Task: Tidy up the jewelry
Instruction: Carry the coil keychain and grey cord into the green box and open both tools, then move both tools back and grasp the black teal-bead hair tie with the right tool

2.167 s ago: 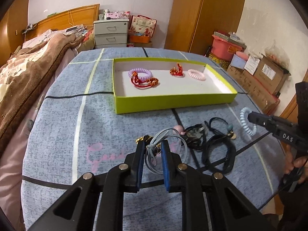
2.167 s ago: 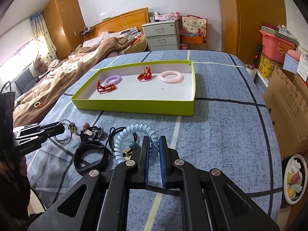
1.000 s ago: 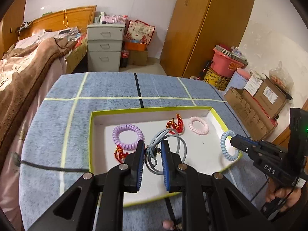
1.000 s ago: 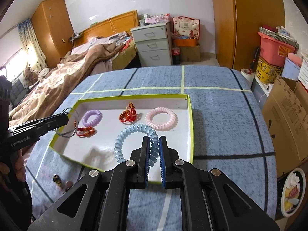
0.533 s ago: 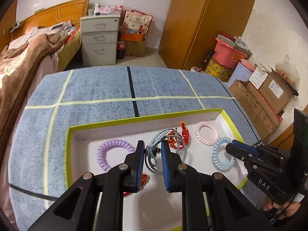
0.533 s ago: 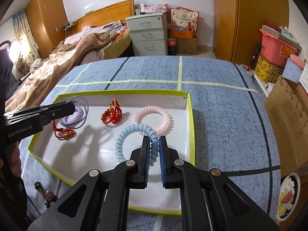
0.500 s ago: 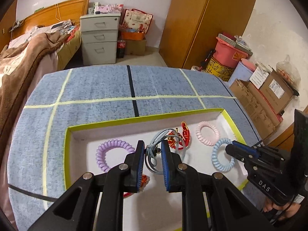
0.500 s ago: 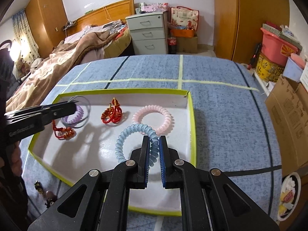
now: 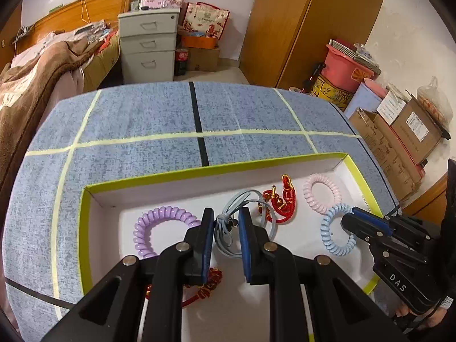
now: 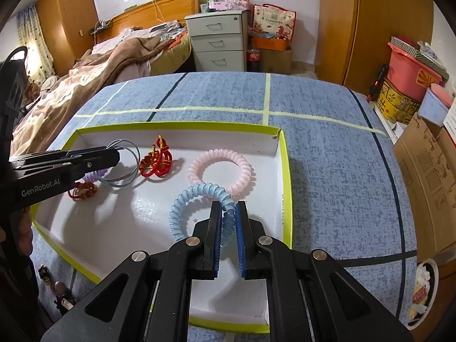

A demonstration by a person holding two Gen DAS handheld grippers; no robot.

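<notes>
1. Since half a second earlier, the left gripper (image 9: pixel 226 222) had spread its jaws a little, so the grey cord hair tie (image 9: pixel 245 222) sat loosely in the gap with space on each side rather than being pinched.
2. The right gripper (image 10: pixel 228 213) had also eased apart slightly; the blue coil hair tie (image 10: pixel 196 202) lay between its pads, low over the tray floor, and I could not tell whether the pads still gripped it.
3. Both tools had moved lower and further in over the green-rimmed tray (image 10: pixel 286 171) on the blue patterned tablecloth (image 10: pixel 336 154).
4. Inside the white tray lay a purple coil hair tie (image 9: pixel 159 228) at the left, a red-and-gold knotted bracelet (image 10: pixel 156 162) near the middle, and a pink coil hair tie (image 10: pixel 221 166) by the right wall, touching the blue coil.
5. A second red knotted bracelet (image 10: pixel 82 189) lay near the purple coil, partly hidden by the left tool.
</notes>
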